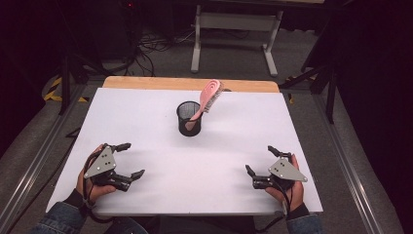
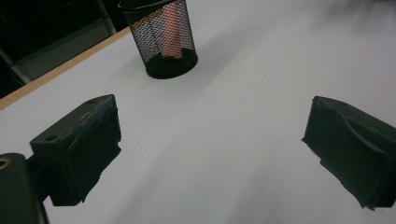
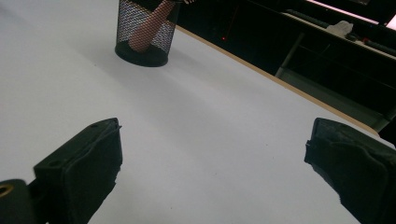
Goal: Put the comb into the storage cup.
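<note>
A black mesh cup [image 1: 188,118] stands upright near the middle of the white table [image 1: 146,112], toward the back. A pink hairbrush [image 1: 208,99] rests in it handle down, its head leaning out to the right. The cup [image 2: 163,39] with the pink handle inside also appears in the left gripper view, and the cup [image 3: 145,33] again in the right gripper view. My left gripper [image 1: 132,159] lies open near the front left, nothing between its jaws. My right gripper [image 1: 259,159] lies open near the front right, likewise holding nothing. Both are well short of the cup.
A wooden strip [image 1: 190,84] runs along the table's far edge. Beyond it stand a white frame [image 1: 234,34] on the floor and cables [image 1: 146,46]. Metal rails [image 1: 34,161] flank the table on both sides.
</note>
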{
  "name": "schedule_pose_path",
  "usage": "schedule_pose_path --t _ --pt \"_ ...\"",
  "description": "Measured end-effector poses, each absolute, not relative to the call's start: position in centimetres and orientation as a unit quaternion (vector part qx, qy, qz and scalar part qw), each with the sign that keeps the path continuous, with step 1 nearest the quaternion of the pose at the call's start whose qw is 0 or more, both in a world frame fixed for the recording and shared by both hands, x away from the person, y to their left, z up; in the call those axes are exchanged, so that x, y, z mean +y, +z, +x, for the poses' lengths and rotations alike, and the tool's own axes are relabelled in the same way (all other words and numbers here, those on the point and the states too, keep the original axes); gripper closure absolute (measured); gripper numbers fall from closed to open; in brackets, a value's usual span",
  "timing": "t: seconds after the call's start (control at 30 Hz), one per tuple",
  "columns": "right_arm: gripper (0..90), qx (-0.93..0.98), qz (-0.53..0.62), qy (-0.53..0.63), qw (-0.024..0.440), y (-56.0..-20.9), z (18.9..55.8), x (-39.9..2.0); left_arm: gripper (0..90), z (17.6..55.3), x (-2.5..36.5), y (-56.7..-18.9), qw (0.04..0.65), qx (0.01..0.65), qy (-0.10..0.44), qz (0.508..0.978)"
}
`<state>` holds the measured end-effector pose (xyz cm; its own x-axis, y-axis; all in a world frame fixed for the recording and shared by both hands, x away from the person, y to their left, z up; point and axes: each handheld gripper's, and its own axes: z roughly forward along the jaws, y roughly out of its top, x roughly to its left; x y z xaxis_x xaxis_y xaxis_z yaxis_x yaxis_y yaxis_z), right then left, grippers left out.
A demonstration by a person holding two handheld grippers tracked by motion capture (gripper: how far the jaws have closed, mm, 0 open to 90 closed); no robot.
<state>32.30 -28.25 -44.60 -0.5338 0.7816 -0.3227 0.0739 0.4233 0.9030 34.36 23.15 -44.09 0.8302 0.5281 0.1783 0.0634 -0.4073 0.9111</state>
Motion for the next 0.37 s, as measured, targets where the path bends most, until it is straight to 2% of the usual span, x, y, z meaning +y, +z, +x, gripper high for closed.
schedule_pose_path --t 0.37 --pt "4.0 0.749 0.287 0.454 0.389 -44.64 32.35 -28.25 4.7 34.47 23.16 -44.09 0.511 0.187 0.227 0.808"
